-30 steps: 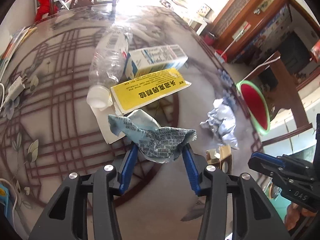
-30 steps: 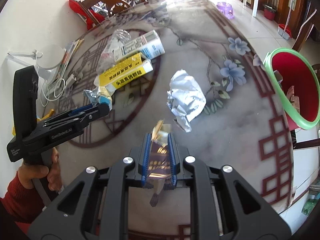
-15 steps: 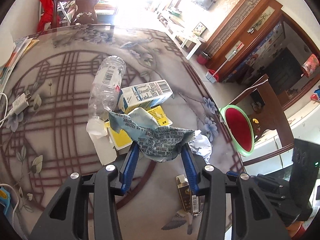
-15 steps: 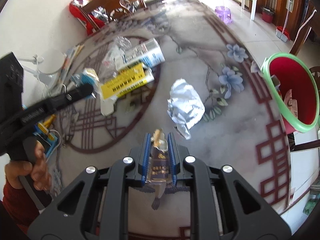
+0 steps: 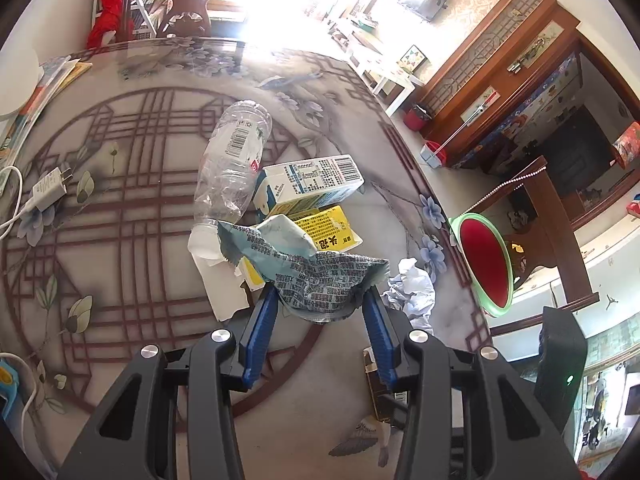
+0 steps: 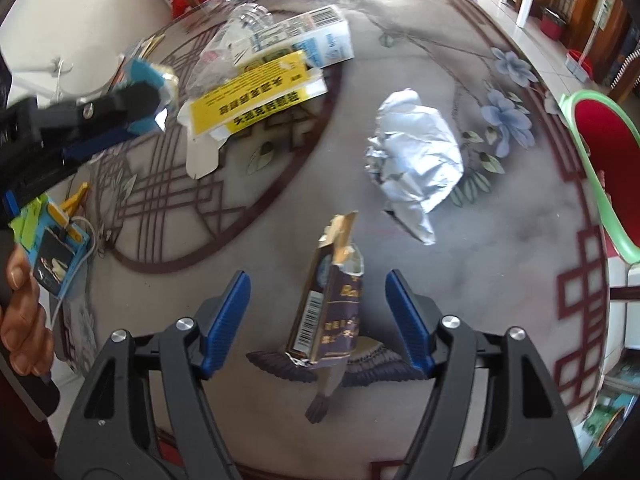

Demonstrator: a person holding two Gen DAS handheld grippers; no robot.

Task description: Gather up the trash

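My left gripper (image 5: 320, 292) is shut on a crumpled blue-green wrapper (image 5: 316, 276) and holds it above the table; the right wrist view shows it at the left (image 6: 150, 80). My right gripper (image 6: 318, 280) stands open. A torn dark cigarette pack (image 6: 332, 300) lies on the table between its fingers, touching neither; it also shows in the left wrist view (image 5: 378, 388). Farther off lie a clear plastic bottle (image 5: 232, 168), a milk carton (image 5: 308, 184), a flattened yellow box (image 5: 324, 236) and a ball of crumpled white paper (image 6: 416, 160).
A red bin with a green rim (image 6: 600, 148) stands on the floor just past the table's right edge (image 5: 484, 264). A white charger and cable (image 5: 48, 190) lie at the left, papers at the far left. A wooden chair (image 5: 180, 0) stands behind the table.
My right gripper has opened and let go of the cigarette pack, which now lies on the table. My left gripper has risen with the wrapper.
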